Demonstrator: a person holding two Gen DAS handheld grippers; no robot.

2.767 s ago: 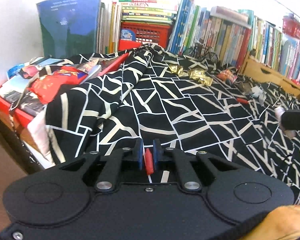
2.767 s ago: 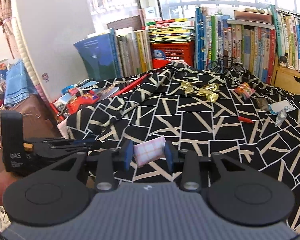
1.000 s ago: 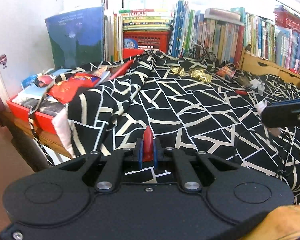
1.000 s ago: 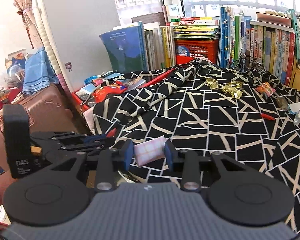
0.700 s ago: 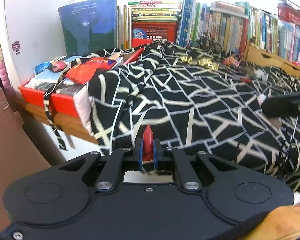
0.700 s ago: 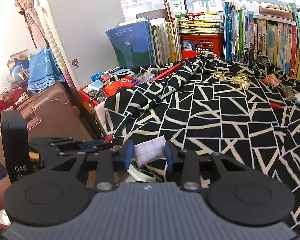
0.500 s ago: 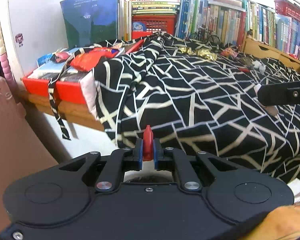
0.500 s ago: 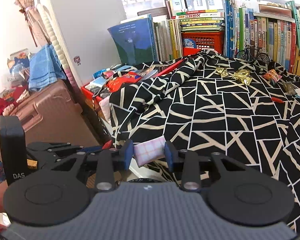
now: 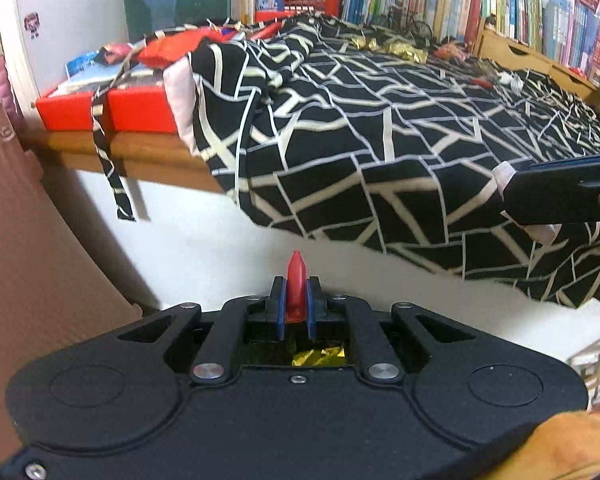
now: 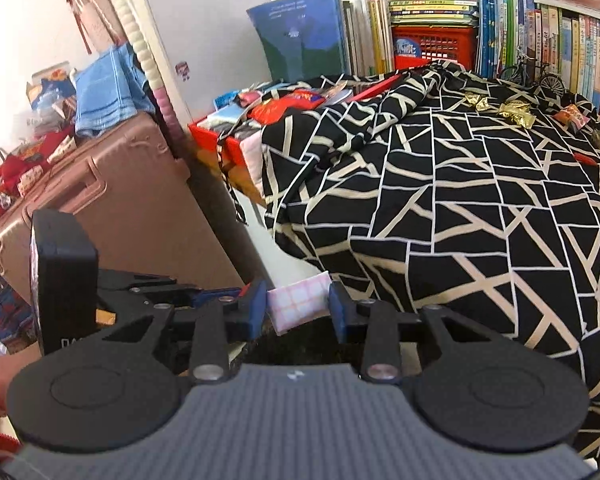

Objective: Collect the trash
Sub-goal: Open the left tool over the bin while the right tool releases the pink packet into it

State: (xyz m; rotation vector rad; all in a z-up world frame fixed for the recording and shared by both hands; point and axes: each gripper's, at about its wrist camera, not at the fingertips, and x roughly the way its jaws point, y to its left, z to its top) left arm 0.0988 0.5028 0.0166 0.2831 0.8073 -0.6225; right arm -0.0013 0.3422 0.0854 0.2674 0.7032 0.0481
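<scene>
A: Status on trash pickup?

B: Both grippers loaded. Left gripper is clamped nearly flat on a thin red scrap; the tip pokes out past the pads. Right gripper is part open, pinching a pink checked wrapper between its pads.

A: Where are they relative to the cloth?

B: Both off the front edge of the black-and-white cloth, below where it hangs, pointing down. The left one shows up in the right wrist view, just left of the right one.

A: Bin?

B: Can't see it properly. Through the gap in the left gripper's body there's a gold foil bit lying below, likely trash already dropped in something. Judgement only.

A: So what's done?

B: Two pieces lifted and off the cloth, not released yet. Maybe some foil binned.

A: What's left?

B: Plenty, all at the far side of the cloth near the books: gold wrappers, an orange packet, a small red piece, a greyish scrap beside it. The left view also shows something white out there, too small to name.

A: Progress call?

B: Early to middle. Next is release both, then back across the cloth for the far cluster.
</scene>
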